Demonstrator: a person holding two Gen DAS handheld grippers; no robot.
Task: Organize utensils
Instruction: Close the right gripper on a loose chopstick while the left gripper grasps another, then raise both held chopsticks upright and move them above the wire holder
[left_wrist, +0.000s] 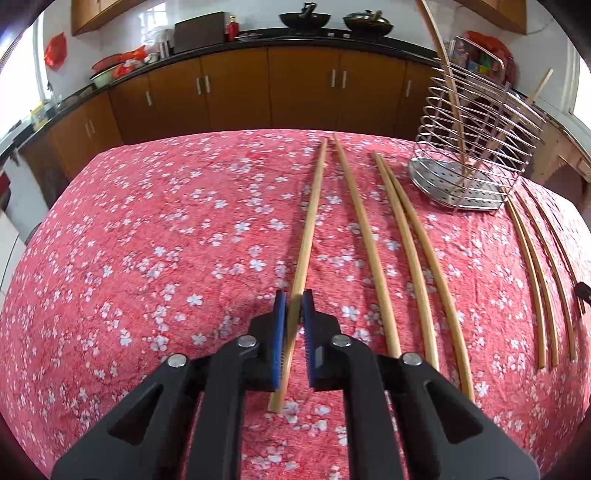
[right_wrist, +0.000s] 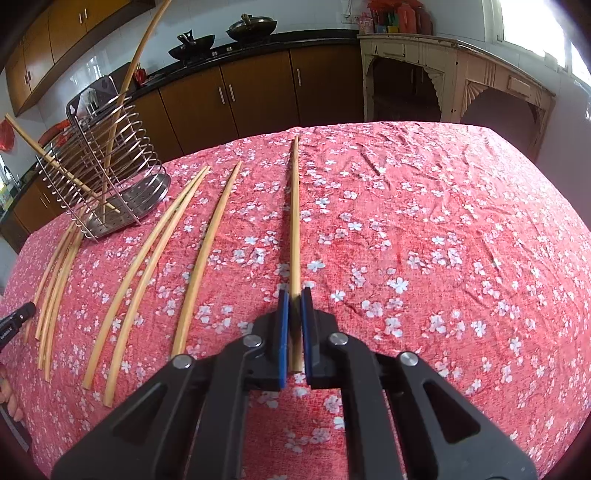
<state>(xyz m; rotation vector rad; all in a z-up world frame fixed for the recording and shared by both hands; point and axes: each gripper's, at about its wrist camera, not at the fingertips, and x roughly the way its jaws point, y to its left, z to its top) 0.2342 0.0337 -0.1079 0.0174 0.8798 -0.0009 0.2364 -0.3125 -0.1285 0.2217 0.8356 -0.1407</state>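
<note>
**Both tongs set around chopsticks on the red cloth**

The left tongs (left_wrist: 294, 301) reach low and forward over the tabletop (left_wrist: 147, 240), blue pads on either side of a chopstick (left_wrist: 309, 221) that lies flat on the flowered cloth; narrow gaps show beside the wood, so the jaws are nearly closed but not clamped. The right tongs (right_wrist: 294, 299) lie at the same low angle, pads pressed against both sides of another chopstick (right_wrist: 294, 214), gripping it near its near end.

More loose chopsticks (left_wrist: 406, 240) lie in rows across the cloth. A wire holder (left_wrist: 476, 147) stands near the far edge, with two chopsticks leaning inside it.

In the right wrist view, bare cloth stretches from the gripped stick to the right edge. In the left wrist view, it stretches left of the straddled stick to the left edge.
</note>
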